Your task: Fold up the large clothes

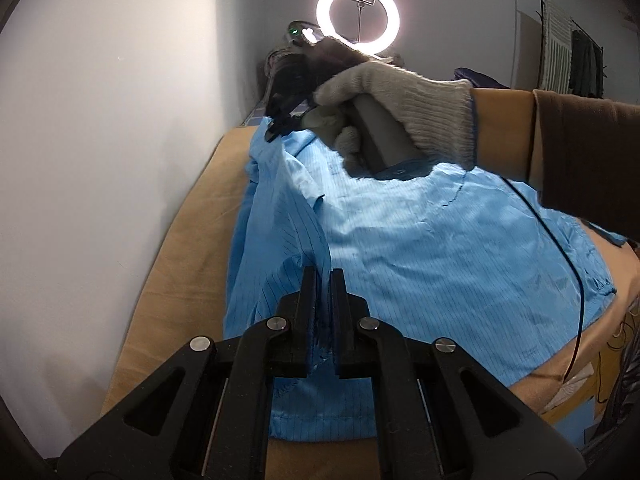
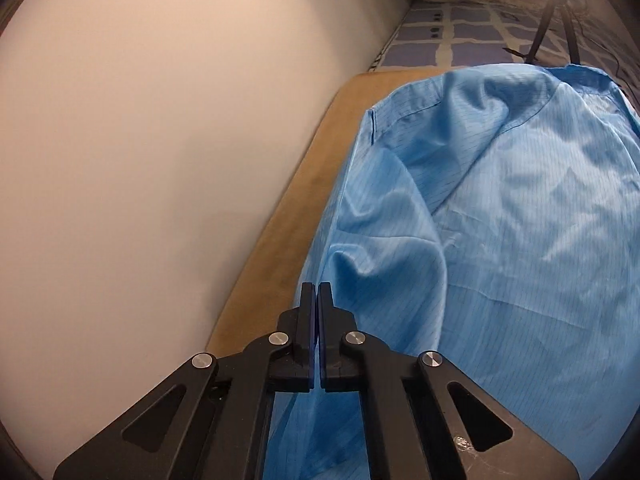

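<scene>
Blue garment (image 1: 420, 240) is pinched in both the left gripper (image 1: 323, 276) and right gripper (image 2: 317, 288) jaws, edge lifted to fold it over.

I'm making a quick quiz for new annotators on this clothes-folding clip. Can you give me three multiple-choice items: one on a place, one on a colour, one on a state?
1. Where does the garment lie?
A. on a tan bed cover
B. on a chair
C. on the floor

2. What colour is the garment?
A. red
B. light blue
C. white

3. How is the left gripper?
A. wide open
B. shut on the garment
C. out of view

Answers:
1 A, tan cover shows around the cloth.
2 B, blue in both views.
3 B, cloth sits pinched between its fingers; the right gripper pinches cloth too.
</scene>
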`<move>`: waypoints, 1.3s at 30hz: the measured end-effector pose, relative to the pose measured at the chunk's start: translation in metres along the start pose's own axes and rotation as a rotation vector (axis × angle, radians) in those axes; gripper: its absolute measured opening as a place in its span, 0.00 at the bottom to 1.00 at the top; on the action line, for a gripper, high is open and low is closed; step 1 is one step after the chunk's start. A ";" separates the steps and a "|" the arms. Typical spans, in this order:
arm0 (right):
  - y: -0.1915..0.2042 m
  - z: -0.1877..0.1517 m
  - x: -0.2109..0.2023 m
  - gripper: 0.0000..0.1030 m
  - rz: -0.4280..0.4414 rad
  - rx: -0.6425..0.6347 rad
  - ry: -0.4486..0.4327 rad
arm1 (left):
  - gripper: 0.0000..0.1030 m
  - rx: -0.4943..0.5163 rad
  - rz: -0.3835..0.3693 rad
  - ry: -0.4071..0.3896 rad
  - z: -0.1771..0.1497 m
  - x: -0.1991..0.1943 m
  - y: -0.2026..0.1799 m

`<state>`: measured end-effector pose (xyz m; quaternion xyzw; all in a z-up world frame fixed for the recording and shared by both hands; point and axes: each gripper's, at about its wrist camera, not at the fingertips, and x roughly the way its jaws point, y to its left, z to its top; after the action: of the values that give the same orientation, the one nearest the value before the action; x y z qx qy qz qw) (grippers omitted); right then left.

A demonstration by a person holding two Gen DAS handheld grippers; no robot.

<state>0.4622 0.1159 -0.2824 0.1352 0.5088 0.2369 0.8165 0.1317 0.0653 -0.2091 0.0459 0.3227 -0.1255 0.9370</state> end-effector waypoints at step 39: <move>-0.159 -0.130 -0.093 0.43 0.000 0.253 0.028 | 0.09 -0.514 -0.312 0.208 -0.032 0.050 0.062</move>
<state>0.3513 -0.0714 -0.3421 0.2339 0.5459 0.1727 0.7858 0.1669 0.1204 -0.2646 -0.2299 0.4413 -0.1765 0.8493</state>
